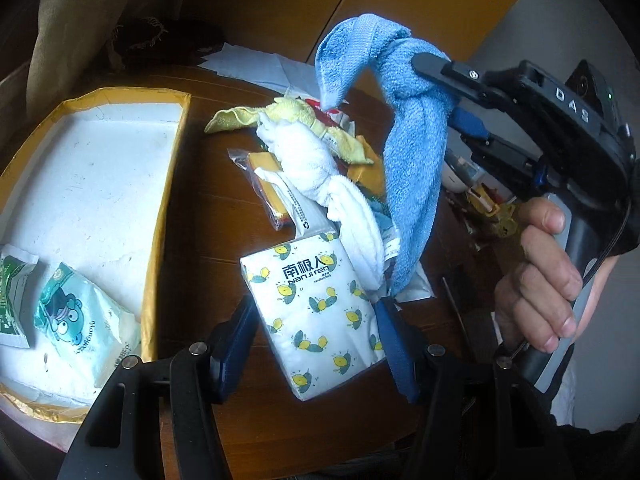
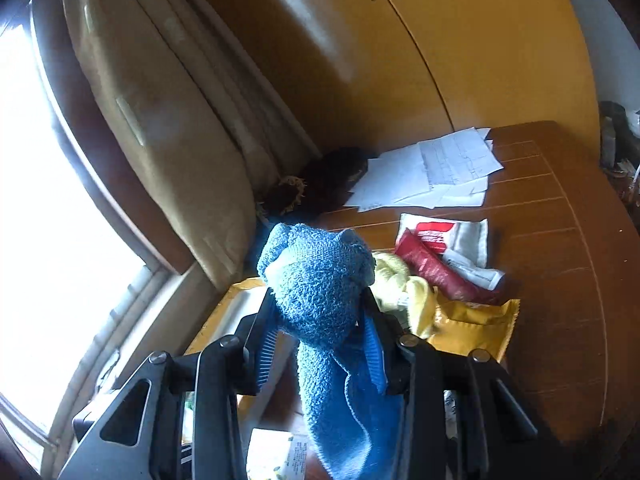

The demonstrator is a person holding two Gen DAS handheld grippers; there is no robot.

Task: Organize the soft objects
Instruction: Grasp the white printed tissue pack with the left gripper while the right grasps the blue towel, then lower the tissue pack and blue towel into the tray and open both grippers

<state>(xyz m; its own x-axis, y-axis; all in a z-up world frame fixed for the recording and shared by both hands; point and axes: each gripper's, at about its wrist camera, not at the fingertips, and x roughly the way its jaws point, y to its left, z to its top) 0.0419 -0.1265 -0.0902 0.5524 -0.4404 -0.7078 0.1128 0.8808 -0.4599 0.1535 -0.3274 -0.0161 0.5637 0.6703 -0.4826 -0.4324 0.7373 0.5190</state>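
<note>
Right gripper (image 2: pixel 320 320) is up off the table (image 2: pixel 560 264), jaws clamped on the blue towel (image 2: pixel 320 280). The cloth is bunched between the blue pads; one end pokes out past the fingertips, and the rest hangs down beneath the gripper. From the left wrist view that towel (image 1: pixel 412 168) drapes in a long fold, its lower tip reaching down near the pile, with the hand (image 1: pixel 540 276) wrapped round the handle of the right gripper (image 1: pixel 436 92).

Left gripper (image 1: pixel 316 332) has a tissue pack (image 1: pixel 316 312), white with lemon prints, sitting between its two fingers. The left pad lies against the pack's edge and the right pad is at its other side; whether they squeeze it, I cannot tell.

Just behind the pack: a white cloth (image 1: pixel 312 160) rolled up and a yellow cloth (image 1: pixel 280 116) on top of packets. At left, a tray (image 1: pixel 168 184) with a yellow rim holds two wipe packs (image 1: pixel 80 316).
</note>
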